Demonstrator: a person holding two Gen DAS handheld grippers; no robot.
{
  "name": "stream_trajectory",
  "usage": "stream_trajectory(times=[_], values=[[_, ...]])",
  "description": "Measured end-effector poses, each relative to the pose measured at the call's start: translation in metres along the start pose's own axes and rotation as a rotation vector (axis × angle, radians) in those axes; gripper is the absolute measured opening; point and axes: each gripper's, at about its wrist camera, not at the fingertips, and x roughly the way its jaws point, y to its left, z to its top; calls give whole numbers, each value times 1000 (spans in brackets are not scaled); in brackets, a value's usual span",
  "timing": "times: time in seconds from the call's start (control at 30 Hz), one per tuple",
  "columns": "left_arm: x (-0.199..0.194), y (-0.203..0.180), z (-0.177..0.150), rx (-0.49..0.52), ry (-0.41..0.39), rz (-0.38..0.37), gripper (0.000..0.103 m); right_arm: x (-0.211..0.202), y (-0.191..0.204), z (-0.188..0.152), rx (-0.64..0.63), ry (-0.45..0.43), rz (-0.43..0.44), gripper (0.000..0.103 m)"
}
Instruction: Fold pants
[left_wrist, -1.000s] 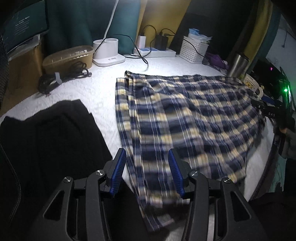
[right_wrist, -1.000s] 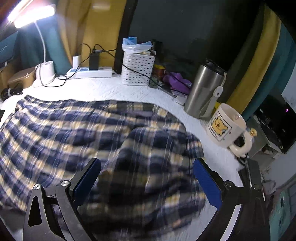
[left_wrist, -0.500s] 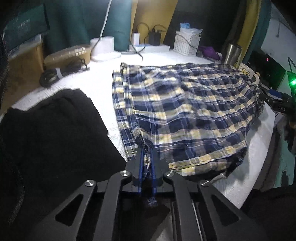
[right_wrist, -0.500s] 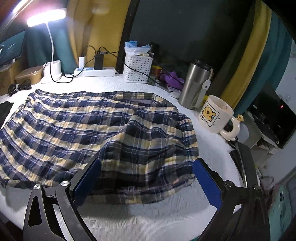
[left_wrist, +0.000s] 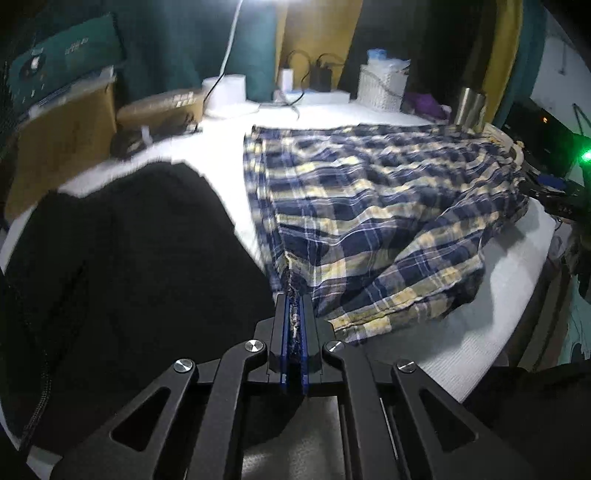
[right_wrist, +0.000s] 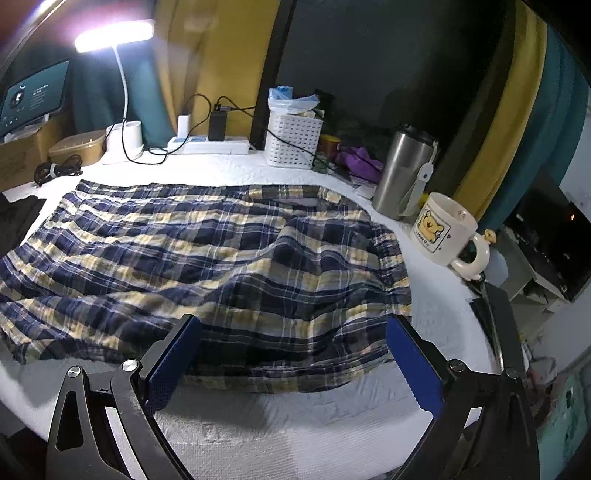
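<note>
mug (right_wrist: 441, 230) print too small, no legible text

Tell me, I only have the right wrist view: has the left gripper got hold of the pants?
Observer: Yes. The left gripper is shut on a bunched edge of the plaid pants.
Operator: Anything beside that grip point?
Observer: A black garment lies just left of it, on the white table cover.
Operator: Is that corner flat?
Observer: No, the cloth rises from the cover into the pads.

rumpled plaid pants (right_wrist: 221, 258) on table
</note>
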Motion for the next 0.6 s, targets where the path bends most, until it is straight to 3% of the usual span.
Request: stream_trajectory(times=[0.17, 0.23, 0.33, 0.6], values=[[-6, 7, 9, -43, 8, -2, 10, 5, -7, -3, 12, 2, 13, 100], [-9, 10, 15, -50, 9, 20, 24, 5, -11, -2, 21, -3, 15, 101], [-16, 17, 25, -57, -1, 43, 36, 7, -16, 1, 31, -9, 12, 101], [-9, 23, 59, -54, -17, 72, 45, 20, -36, 16, 70, -23, 14, 101]])
